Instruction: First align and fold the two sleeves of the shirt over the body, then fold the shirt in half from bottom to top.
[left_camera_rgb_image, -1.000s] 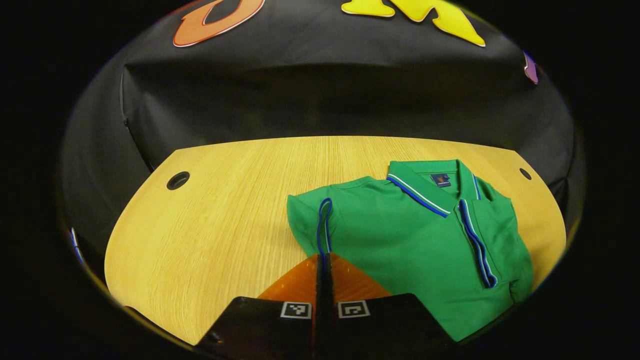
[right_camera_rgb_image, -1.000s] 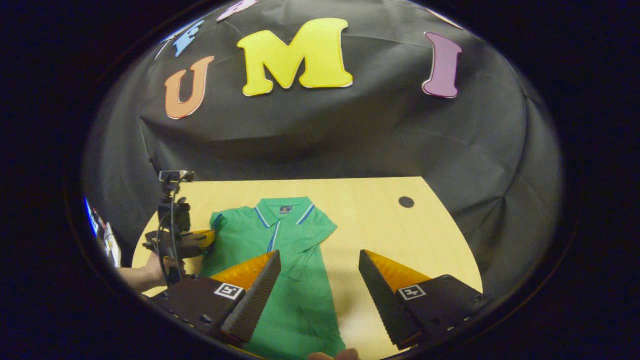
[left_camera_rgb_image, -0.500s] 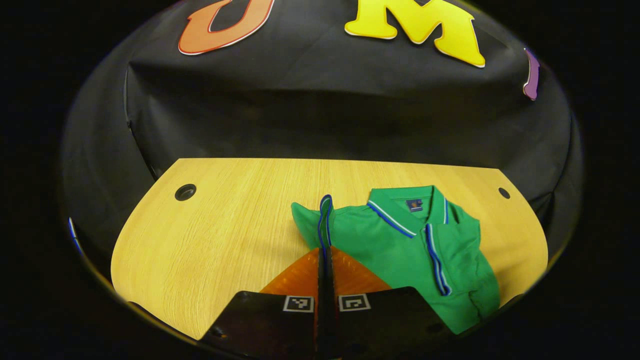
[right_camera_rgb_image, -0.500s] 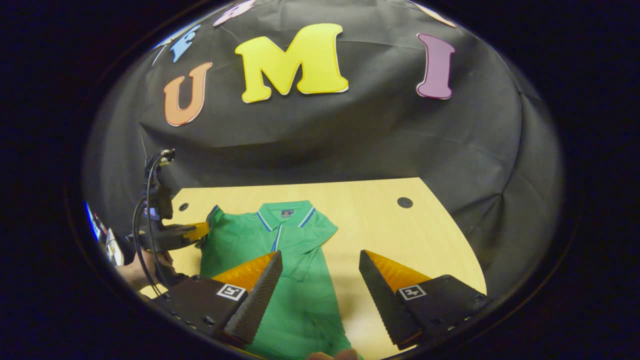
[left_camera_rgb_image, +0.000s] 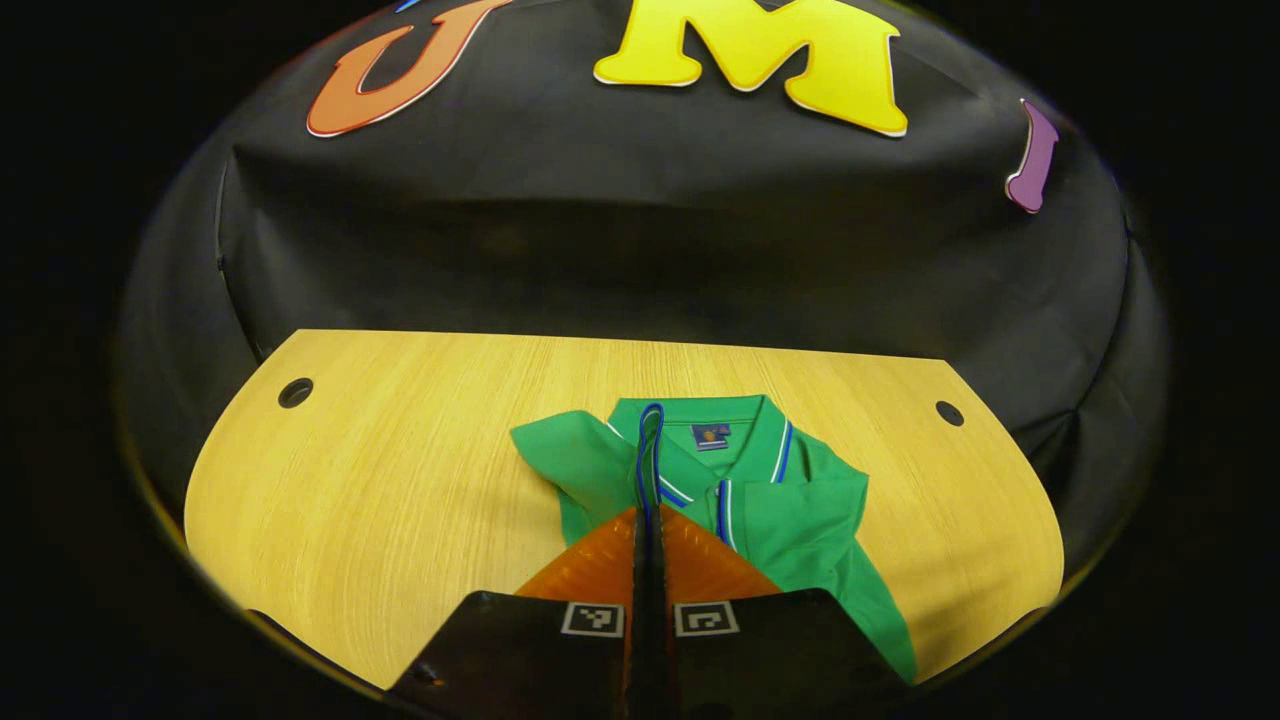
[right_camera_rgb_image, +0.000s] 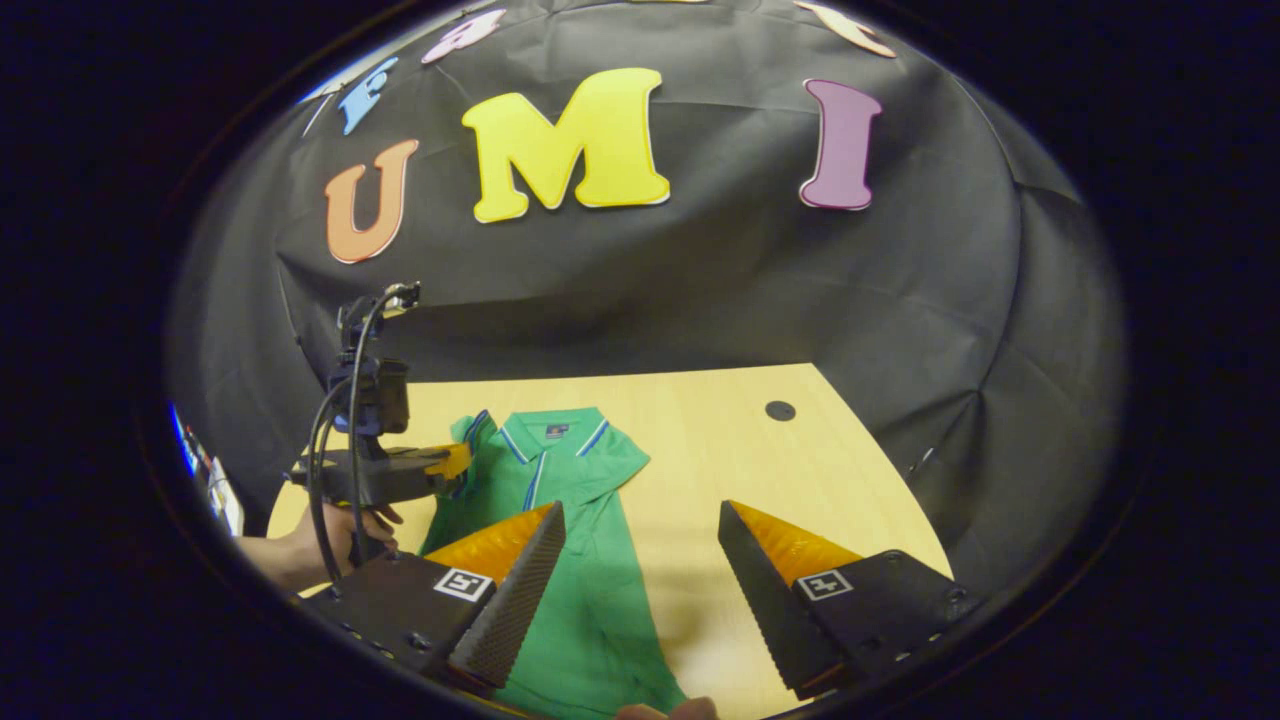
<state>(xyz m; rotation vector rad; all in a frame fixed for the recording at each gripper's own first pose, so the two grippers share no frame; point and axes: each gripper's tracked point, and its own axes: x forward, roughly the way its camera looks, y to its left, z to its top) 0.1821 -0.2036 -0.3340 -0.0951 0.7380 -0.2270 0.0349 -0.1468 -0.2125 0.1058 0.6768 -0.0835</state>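
Observation:
A green polo shirt (left_camera_rgb_image: 800, 510) with blue and white trim lies collar-far on the wooden table (left_camera_rgb_image: 400, 470). My left gripper (left_camera_rgb_image: 648, 512) is shut on the blue-edged cuff of one sleeve (left_camera_rgb_image: 650, 440), held up above the shirt beside the collar. The other sleeve (left_camera_rgb_image: 810, 500) lies folded over the body. In the right gripper view the shirt (right_camera_rgb_image: 590, 580) runs toward me between the fingers of my right gripper (right_camera_rgb_image: 640, 512), which stands open and holds nothing, above the shirt's lower part. The left gripper (right_camera_rgb_image: 455, 465) shows there too, held by a hand (right_camera_rgb_image: 330, 530), with the sleeve (right_camera_rgb_image: 472, 430) pinched at the shirt's left shoulder.
Round cable holes sit near the table's far corners (left_camera_rgb_image: 296, 392) (left_camera_rgb_image: 949, 412) (right_camera_rgb_image: 780, 410). Bare wood lies to the left of the shirt and to its right (right_camera_rgb_image: 780, 480). The black cloth wall stands right behind the table. A fingertip (right_camera_rgb_image: 665, 710) shows at the bottom edge.
My left gripper has carried the pinched sleeve cuff inward from the shirt's outer edge toward the collar. The right gripper stays open and has hardly moved.

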